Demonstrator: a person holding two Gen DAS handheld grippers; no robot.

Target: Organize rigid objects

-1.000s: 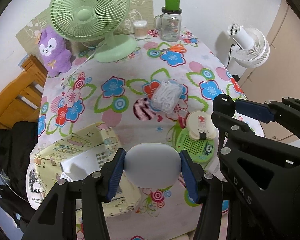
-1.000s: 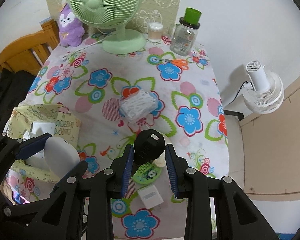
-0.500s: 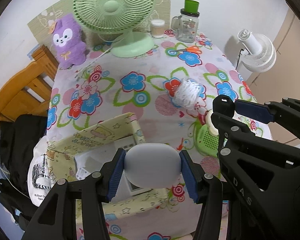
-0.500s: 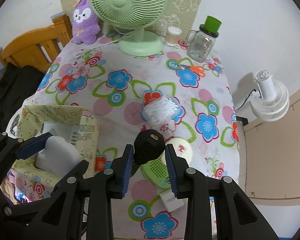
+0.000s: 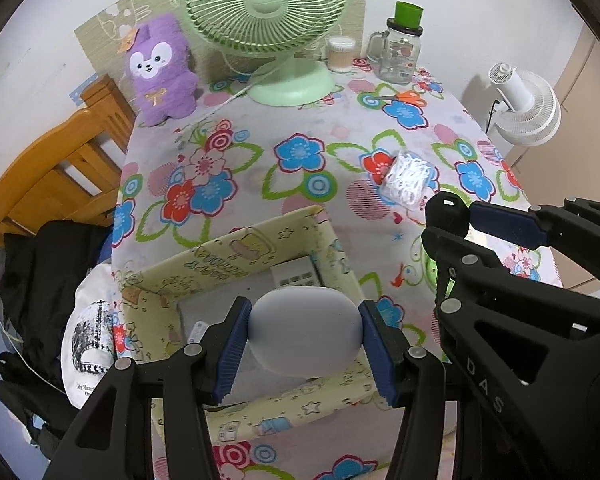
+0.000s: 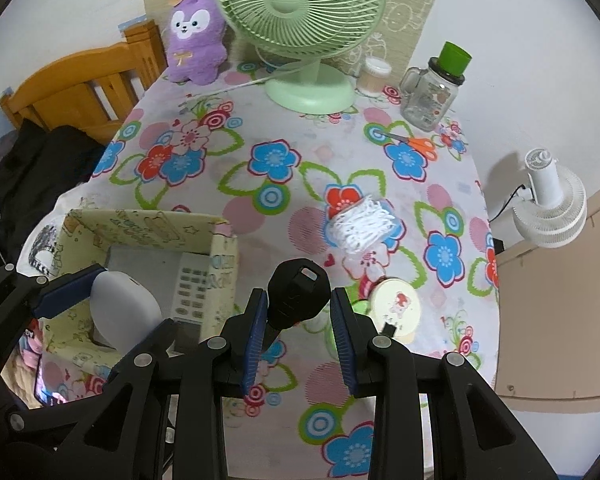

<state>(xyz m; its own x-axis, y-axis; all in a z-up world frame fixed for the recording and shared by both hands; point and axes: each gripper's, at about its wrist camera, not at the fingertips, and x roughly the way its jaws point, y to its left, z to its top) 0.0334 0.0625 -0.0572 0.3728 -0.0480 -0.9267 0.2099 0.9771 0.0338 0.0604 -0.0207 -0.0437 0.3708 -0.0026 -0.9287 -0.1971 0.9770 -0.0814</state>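
Observation:
My left gripper [image 5: 305, 334] is shut on a pale grey rounded case [image 5: 304, 330] and holds it above the open yellow patterned box [image 5: 236, 256]. The case also shows in the right wrist view [image 6: 120, 312], over the box [image 6: 148, 224]. A white remote [image 6: 190, 294] lies inside the box. My right gripper [image 6: 300, 312] is shut on a black key fob [image 6: 298, 298] and hovers to the right of the box; the key fob also shows in the left wrist view [image 5: 446, 216].
On the flowered tablecloth [image 6: 300, 128] lie a bag of white pieces [image 6: 360, 226], a round cream tin [image 6: 396, 310], orange scissors [image 6: 416, 144], a green fan [image 6: 304, 20], a jar with green lid [image 6: 434, 92] and a purple plush [image 6: 196, 36]. A wooden chair [image 6: 80, 84] stands left.
Both grippers moved left and back, with their objects still held. The grey case now hangs over the box opening; the key fob has drawn nearer the box.

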